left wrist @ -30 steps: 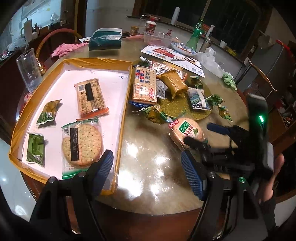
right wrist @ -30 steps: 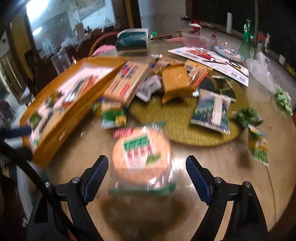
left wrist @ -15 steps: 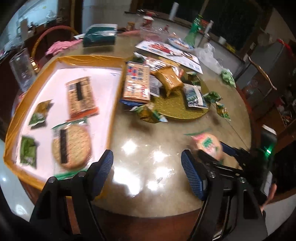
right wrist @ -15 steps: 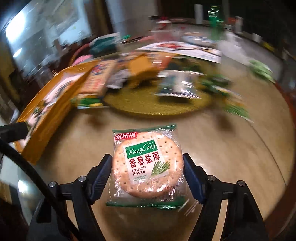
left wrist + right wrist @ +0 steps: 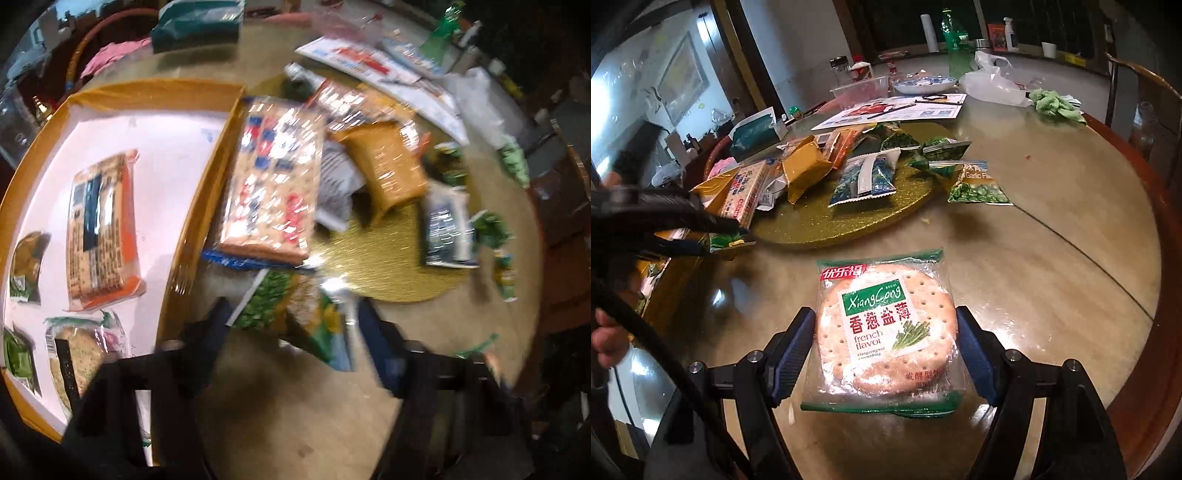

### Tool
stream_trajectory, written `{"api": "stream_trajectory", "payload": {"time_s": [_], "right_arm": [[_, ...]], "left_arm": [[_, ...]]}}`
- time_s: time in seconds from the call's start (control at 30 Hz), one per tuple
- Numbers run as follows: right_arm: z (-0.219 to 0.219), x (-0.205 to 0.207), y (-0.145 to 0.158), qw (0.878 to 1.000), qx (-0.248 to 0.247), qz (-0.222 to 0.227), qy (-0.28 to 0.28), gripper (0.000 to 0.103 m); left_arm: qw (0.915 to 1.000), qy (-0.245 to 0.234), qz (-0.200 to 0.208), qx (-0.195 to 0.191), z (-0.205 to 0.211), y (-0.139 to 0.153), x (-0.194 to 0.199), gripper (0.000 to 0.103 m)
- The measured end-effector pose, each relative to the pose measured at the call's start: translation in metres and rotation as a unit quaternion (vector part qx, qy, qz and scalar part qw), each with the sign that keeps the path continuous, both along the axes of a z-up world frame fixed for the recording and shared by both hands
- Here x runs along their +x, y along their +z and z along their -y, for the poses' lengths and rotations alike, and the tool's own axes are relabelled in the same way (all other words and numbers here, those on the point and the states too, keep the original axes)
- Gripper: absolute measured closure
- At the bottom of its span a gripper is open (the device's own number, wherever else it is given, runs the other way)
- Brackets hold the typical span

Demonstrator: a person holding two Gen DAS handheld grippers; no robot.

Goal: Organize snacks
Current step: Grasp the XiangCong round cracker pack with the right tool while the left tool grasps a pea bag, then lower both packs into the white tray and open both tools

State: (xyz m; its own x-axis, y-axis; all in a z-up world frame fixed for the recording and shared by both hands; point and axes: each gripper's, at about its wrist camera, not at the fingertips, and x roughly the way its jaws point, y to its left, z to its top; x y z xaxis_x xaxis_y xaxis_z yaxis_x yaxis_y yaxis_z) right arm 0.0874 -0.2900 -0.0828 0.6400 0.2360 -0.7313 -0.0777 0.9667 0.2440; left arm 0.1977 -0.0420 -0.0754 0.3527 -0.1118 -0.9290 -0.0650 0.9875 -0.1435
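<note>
1. The round cracker pack (image 5: pixel 886 328), labelled XiangCong, is above the table (image 5: pixel 1052 266), near its front edge, between the two fingers (image 5: pixel 792 350) of the right gripper (image 5: pixel 886 354), which press on both its sides.
2. The left gripper (image 5: pixel 291 332) has its fingers apart on either side of a green and yellow snack bag (image 5: pixel 295 310); the view is blurred, so I cannot tell if they touch it.
3. This bag lies just beside the orange-rimmed tray (image 5: pixel 192 221), in front of a flat biscuit pack (image 5: pixel 273 184).
4. In the tray lie an orange biscuit pack (image 5: pixel 99 232), a round cracker pack (image 5: pixel 81 354) and small green packets (image 5: pixel 18 358).
5. More snacks are on the gold mat (image 5: pixel 849 218).
</note>
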Motion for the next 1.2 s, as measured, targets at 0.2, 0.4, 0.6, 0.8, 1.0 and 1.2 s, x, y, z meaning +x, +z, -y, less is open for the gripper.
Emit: {"api": "stream_trajectory", "payload": {"time_s": [0.2,0.4,0.6,0.8,1.0,1.2], "right_arm": [[-0.001,0.001,0.0,1.0,0.004,0.001,0.006,0.028],[-0.006,0.0,0.0,1.0,0.001,0.0,0.02,0.028],[-0.008,-0.001,0.001,0.999,0.015,0.001,0.04,0.028],[-0.012,-0.005,0.008,0.997,0.062,-0.01,0.052,0.028],[-0.059,-0.003,0.046,0.987,0.109,0.009,0.118,0.028],[-0.129,0.027,0.069,0.975,0.123,0.002,0.184,0.028]], "left_arm": [[0.9992,-0.023,0.033,-0.002,-0.003,0.003,-0.037,0.068],[0.9963,-0.072,0.047,-0.004,-0.002,0.002,-0.104,0.069],[0.9939,-0.097,0.047,-0.025,-0.004,0.007,-0.146,0.069],[0.9919,-0.083,0.089,-0.037,-0.027,0.045,-0.156,0.069],[0.9894,-0.034,0.129,-0.057,-0.083,0.071,-0.159,0.069],[0.9887,0.04,0.132,-0.058,-0.155,0.068,-0.15,0.069]]}}
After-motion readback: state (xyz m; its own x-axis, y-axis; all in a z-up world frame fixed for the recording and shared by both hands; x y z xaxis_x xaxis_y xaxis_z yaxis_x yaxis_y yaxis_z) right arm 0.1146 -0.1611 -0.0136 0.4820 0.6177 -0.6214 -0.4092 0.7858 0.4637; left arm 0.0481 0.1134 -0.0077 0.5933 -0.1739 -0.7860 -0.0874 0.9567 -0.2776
